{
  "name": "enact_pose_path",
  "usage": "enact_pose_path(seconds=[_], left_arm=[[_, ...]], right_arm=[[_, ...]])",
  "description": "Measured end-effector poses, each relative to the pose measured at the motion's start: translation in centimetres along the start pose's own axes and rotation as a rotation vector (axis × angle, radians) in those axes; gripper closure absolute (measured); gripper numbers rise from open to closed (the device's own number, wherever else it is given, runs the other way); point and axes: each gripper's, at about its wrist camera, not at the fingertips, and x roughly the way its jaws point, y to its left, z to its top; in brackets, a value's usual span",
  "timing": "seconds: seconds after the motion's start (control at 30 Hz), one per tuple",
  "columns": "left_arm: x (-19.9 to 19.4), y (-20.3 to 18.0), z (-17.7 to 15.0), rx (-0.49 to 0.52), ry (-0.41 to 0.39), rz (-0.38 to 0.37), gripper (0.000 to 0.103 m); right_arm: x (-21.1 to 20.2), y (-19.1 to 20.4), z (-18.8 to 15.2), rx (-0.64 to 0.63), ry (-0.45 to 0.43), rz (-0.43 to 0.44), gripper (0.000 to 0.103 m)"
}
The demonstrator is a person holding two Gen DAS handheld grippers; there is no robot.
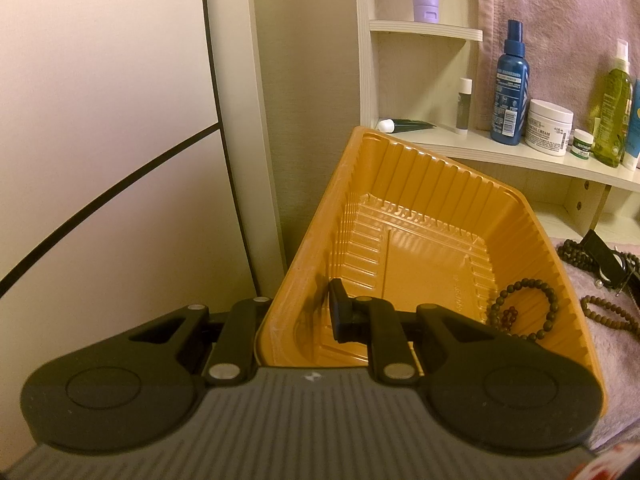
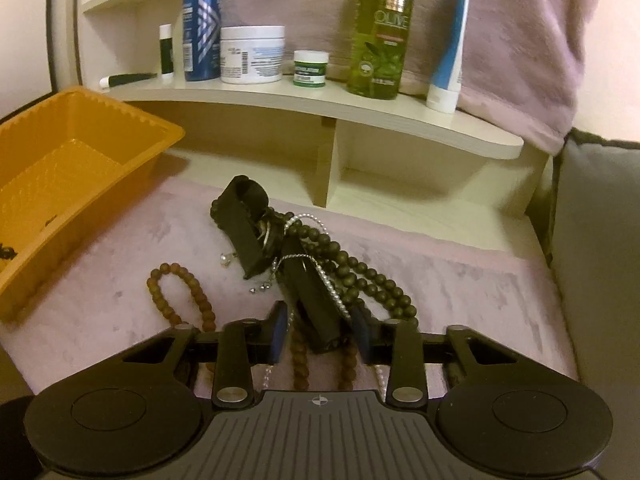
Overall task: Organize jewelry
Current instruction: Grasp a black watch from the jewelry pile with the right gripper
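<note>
My left gripper (image 1: 298,312) is shut on the near wall of the orange plastic tray (image 1: 440,184), one finger inside and one outside, and the tray sits tilted. A dark bead bracelet (image 1: 524,281) and a small red bead bracelet (image 1: 510,314) lie in its right corner. In the right wrist view, my right gripper (image 2: 321,328) stands open low over a tangled pile. A black watch strap (image 2: 316,300) lies between the pads with gaps on both sides. Dark bead strands (image 2: 360,272), a pearl strand (image 2: 330,288) and a brown bead bracelet (image 2: 180,276) lie around it.
The pile rests on a pink fluffy cloth (image 2: 460,280). Behind it a pale curved shelf (image 2: 360,114) carries a blue spray bottle (image 2: 200,28), a white jar (image 2: 252,54), a green bottle (image 2: 380,32) and tubes. A grey cushion (image 2: 600,220) is at the right, the tray (image 2: 132,116) at the left.
</note>
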Motion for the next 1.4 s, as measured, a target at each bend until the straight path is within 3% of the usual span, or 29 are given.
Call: enact_pose_path(seconds=[0.27,0.7,1.07,1.4], left_arm=[[0.0,0.0,0.0,0.000,0.000,0.000,0.086],[0.0,0.0,0.0,0.004,0.002,0.001,0.086],[0.0,0.0,-0.1,0.007,0.002,0.000,0.086],[0.0,0.1,-0.1,0.007,0.002,0.000,0.086]], right_arm=[[-2.8,0.1,-0.1,0.105,0.059,0.097,0.079],[-1.4,1.7,-0.2,0.105,0.088,0.067,0.078],[-1.6,1.6,-0.5,0.115,0.069,0.069,0.080],[-4.5,1.3,0.4,0.259,0.017,0.140,0.080]])
